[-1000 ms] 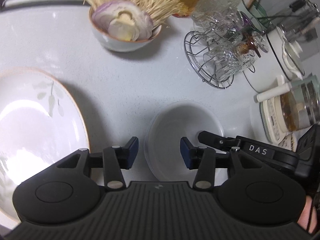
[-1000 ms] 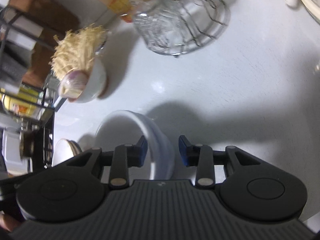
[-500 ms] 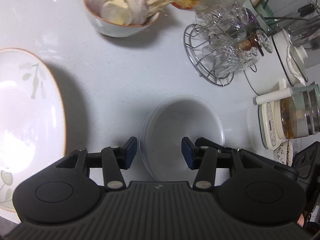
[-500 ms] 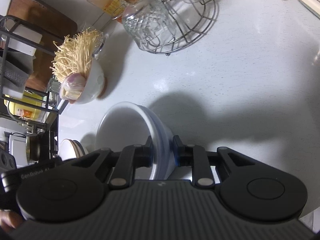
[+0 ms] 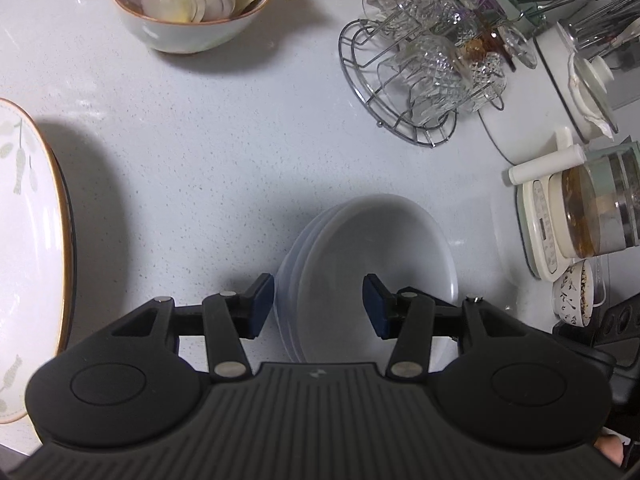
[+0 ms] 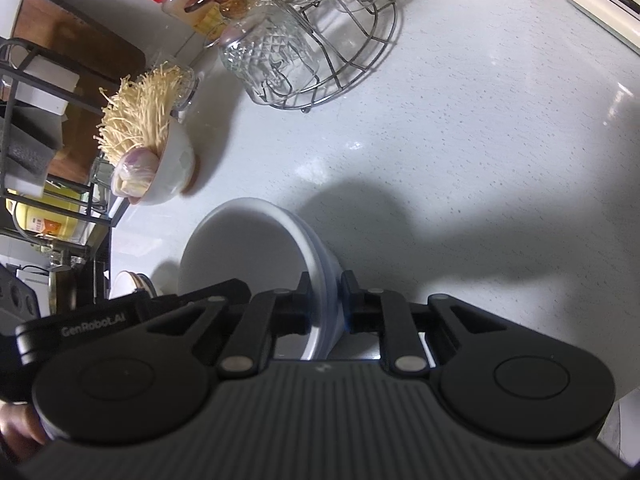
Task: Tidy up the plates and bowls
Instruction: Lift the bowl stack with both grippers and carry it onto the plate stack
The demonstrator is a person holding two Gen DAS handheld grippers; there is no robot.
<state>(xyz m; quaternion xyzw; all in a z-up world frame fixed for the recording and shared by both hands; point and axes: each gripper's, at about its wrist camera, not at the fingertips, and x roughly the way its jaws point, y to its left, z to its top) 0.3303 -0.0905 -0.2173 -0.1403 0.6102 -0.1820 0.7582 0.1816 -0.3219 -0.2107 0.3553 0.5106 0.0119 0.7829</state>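
A stack of white bowls [image 5: 372, 248] stands on the grey-white counter, several rims showing along its left side. My left gripper [image 5: 318, 306] is open and straddles the stack's left rim, one pad outside and one over the bowl's inside, neither pressing. In the right wrist view the same bowls [image 6: 240, 256] sit just ahead, and my right gripper [image 6: 325, 304] is closing, its pads pinching the stack's right rim between them. A large white plate [image 5: 28, 264] with a leaf pattern and a brown edge lies at the far left.
A bowl of onion and enoki mushrooms [image 5: 188, 12] stands at the back. A wire rack of cut-glass cups [image 5: 424, 80] is at the back right, a glass teapot on a cream base [image 5: 592, 216] at the right. A dark shelf rack [image 6: 36, 128] lines the counter's left.
The right jaws have narrowed from apart around the bowl rim to pinching it. The left gripper has shifted over the bowls, its jaws now straddling the left rim, width unchanged.
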